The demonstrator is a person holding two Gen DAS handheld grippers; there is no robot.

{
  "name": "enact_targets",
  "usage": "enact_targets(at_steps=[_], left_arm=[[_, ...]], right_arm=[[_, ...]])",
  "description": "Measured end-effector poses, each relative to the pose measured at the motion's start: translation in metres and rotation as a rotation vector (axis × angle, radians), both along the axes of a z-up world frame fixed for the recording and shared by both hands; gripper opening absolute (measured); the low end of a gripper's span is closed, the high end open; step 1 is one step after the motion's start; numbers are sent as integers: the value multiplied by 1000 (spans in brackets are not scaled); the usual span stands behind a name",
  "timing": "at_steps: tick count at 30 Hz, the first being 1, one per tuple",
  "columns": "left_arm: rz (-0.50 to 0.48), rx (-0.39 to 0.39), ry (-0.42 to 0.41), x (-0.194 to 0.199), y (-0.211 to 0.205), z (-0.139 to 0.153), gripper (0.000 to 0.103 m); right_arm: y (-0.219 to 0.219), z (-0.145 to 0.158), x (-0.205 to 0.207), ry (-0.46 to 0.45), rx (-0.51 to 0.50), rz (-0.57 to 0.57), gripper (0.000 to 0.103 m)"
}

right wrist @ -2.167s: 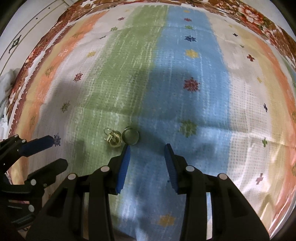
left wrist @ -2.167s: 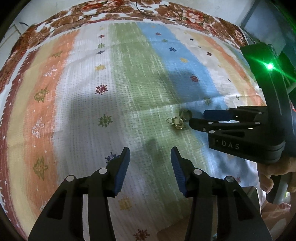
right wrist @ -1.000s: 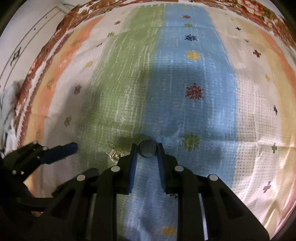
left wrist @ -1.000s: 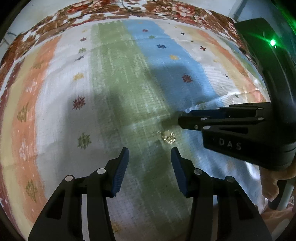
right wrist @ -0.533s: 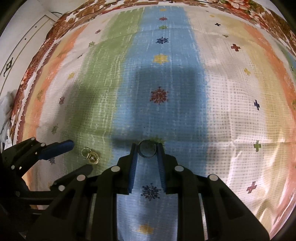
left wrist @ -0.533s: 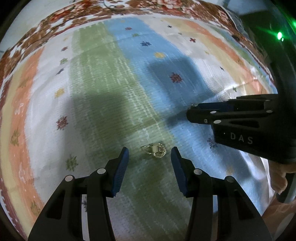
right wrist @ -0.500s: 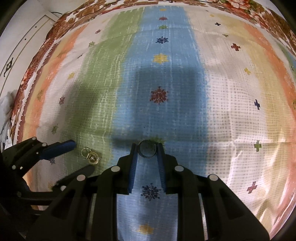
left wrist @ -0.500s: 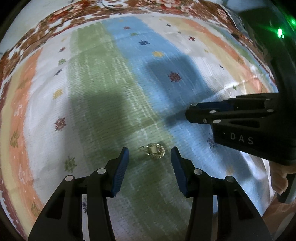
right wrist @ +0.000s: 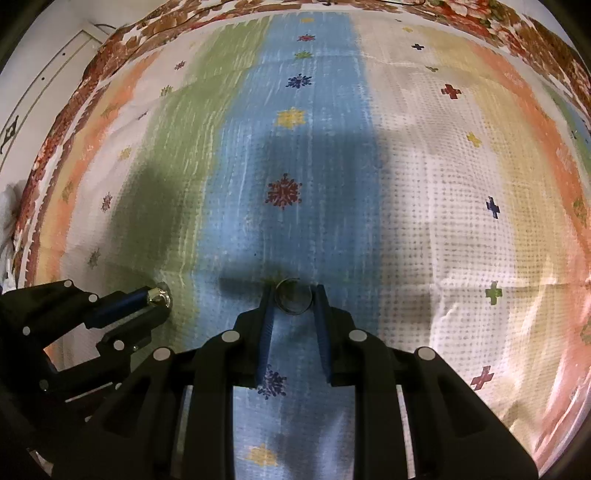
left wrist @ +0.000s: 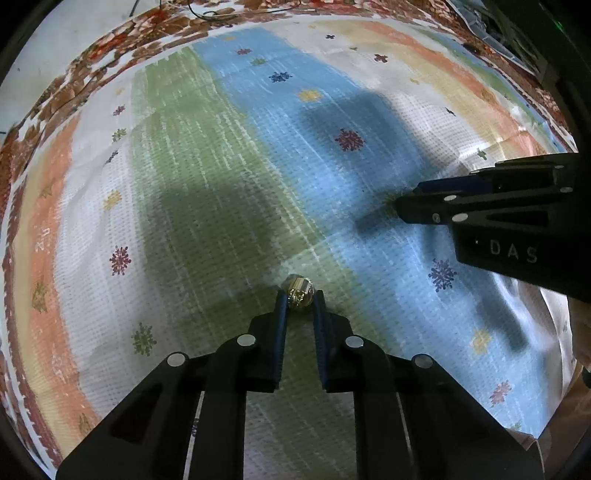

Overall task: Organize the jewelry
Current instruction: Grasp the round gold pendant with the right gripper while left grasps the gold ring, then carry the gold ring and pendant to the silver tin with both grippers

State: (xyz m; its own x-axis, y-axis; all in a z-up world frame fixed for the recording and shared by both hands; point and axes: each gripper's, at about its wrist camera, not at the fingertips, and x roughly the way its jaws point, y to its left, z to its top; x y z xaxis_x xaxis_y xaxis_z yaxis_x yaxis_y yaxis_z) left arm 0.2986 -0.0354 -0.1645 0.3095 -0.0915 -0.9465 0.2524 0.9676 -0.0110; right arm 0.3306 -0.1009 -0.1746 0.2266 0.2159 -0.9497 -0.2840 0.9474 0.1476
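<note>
Clearly, my left gripper [left wrist: 300, 301] was clamped on a small gold earring [left wrist: 298, 289], the piece pinched right at the tips of its blue pads [left wrist: 280, 321] with its rounded top sticking out past them. From the right wrist camera I saw that same gripper [right wrist: 159, 304] come in from the lower left, the gold earring [right wrist: 159, 296] glinting at its tip just above the cloth. My right gripper [right wrist: 293, 301] was closed on a dark round ring [right wrist: 293, 297], held edge to edge between the two fingers and standing out beyond their ends. In the left wrist view that right gripper [left wrist: 406, 205] reached in from the right edge, its tips together, but I could not make out the ring there. Both tools hovered low over the striped bedspread [right wrist: 436, 192]: the left one sat over the green stripe near where it meets the blue, and the right one over the blue stripe, nearer my edge of the spread than its far edge. A brown floral border [right wrist: 491, 18] ran along the far edge. Dark shadows of both tools lay across the green and blue stripes.
</note>
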Motion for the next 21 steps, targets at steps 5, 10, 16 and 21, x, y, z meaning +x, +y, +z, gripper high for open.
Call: enact_targets(at_steps=[5,10,16,21], left_arm=[[9,-17,-3,-3,3,3,8],[30,-27,-9,-6,8,7,7],[70,-56,-29,-15,21,20,7],[117,-84,-31,-22,31,27,7]], right_arm=[[2,4,-5,3,6,12,23],[0,8,-9,1,9,12,23],[3,19,-18,-12,28,27,23],[12,27,-33,-35,11,61,23]])
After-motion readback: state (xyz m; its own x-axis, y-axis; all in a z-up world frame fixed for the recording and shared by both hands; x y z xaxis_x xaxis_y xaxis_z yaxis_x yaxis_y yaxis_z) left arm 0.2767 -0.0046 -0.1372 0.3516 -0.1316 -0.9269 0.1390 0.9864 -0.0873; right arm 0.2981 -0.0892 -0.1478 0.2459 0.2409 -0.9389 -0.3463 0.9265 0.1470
